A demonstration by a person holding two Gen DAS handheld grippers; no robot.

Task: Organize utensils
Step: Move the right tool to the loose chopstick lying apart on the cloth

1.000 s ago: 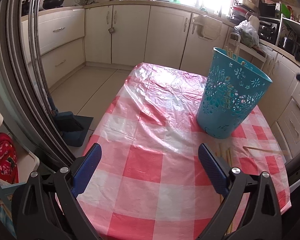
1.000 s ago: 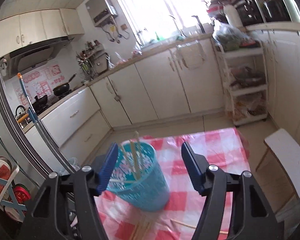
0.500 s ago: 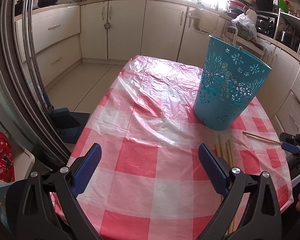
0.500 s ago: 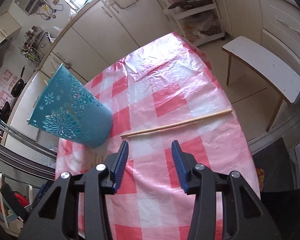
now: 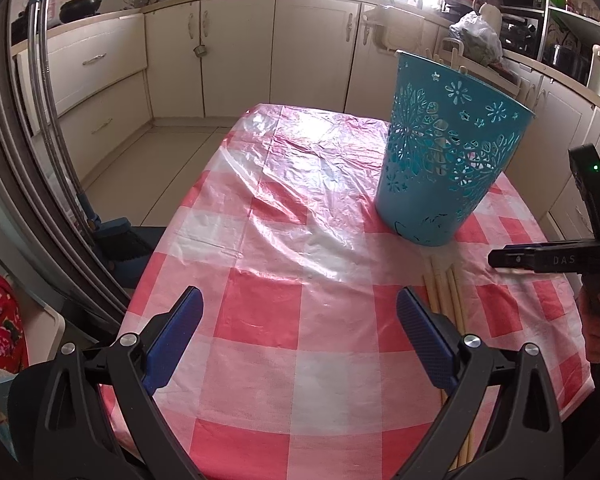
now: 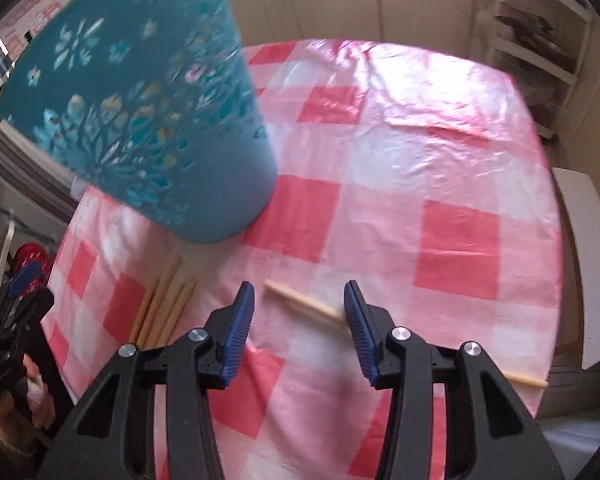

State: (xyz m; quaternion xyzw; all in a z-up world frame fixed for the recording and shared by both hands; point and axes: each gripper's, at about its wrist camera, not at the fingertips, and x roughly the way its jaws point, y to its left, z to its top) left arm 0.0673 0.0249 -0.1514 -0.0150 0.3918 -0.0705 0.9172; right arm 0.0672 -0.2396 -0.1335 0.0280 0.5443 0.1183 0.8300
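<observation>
A red-and-white checked tablecloth [image 5: 284, 320] covers the table. At the left, the left gripper [image 5: 300, 312] hovers with jaws wide apart, holding nothing. Further right, a bundle of wooden chopsticks [image 5: 446, 288] lies just before an upright teal basket [image 5: 448, 160]. At the right, the right gripper [image 6: 300, 312] is half open and widening, straddling a single chopstick [image 6: 300, 300] lying flat.

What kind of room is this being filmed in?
Most likely a home kitchen. Cream cabinets run under a countertop along the walls, a black frying pan sits on the stove side, and a table with a red-checked plastic cloth stands in the middle.
</observation>
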